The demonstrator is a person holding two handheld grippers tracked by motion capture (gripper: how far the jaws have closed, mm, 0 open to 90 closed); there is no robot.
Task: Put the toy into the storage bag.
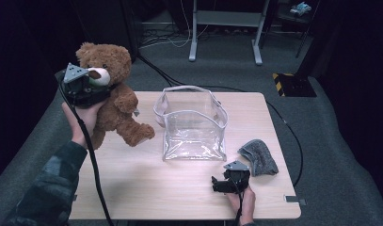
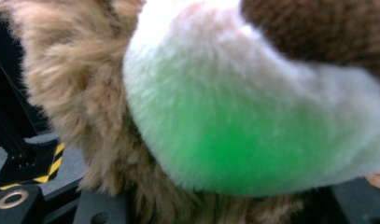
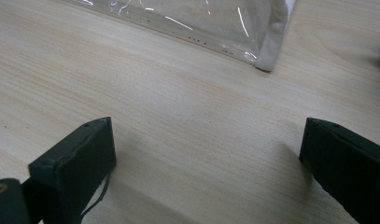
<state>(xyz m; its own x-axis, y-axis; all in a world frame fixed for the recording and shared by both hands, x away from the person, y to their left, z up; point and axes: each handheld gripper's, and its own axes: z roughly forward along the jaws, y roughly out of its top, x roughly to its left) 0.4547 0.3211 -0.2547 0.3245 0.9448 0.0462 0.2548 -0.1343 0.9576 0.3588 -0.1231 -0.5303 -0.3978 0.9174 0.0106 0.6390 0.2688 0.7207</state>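
A person is working at a light wooden surface [image 1: 132, 188] with a two-jaw gripper in each hand. The left gripper [image 1: 88, 84] is holding a brown teddy bear [image 1: 115, 101] up at the surface's far left corner. Its jaws are clamped on the bear at the neck, just under the white muzzle. The bear is hanging tilted, its feet reaching down over the left edge of the surface. In the left gripper view, the bear's brown fur and white muzzle [image 2: 253, 116] are pressing right up to the camera, with a green glow on the white fur.

A clear plastic bag [image 1: 191, 125] with a white rim is standing open near the middle of the surface, just beside the bear's outstretched foot. A crumpled grey cloth [image 1: 259, 156] is lying near the right edge.

The right gripper [image 1: 217, 184] is resting low at the near edge, between the bag and the cloth. In the right gripper view [image 3: 206, 154] its jaws are standing wide apart over bare wood, holding nothing, with the bag's bottom corner [image 3: 267, 56] just ahead.
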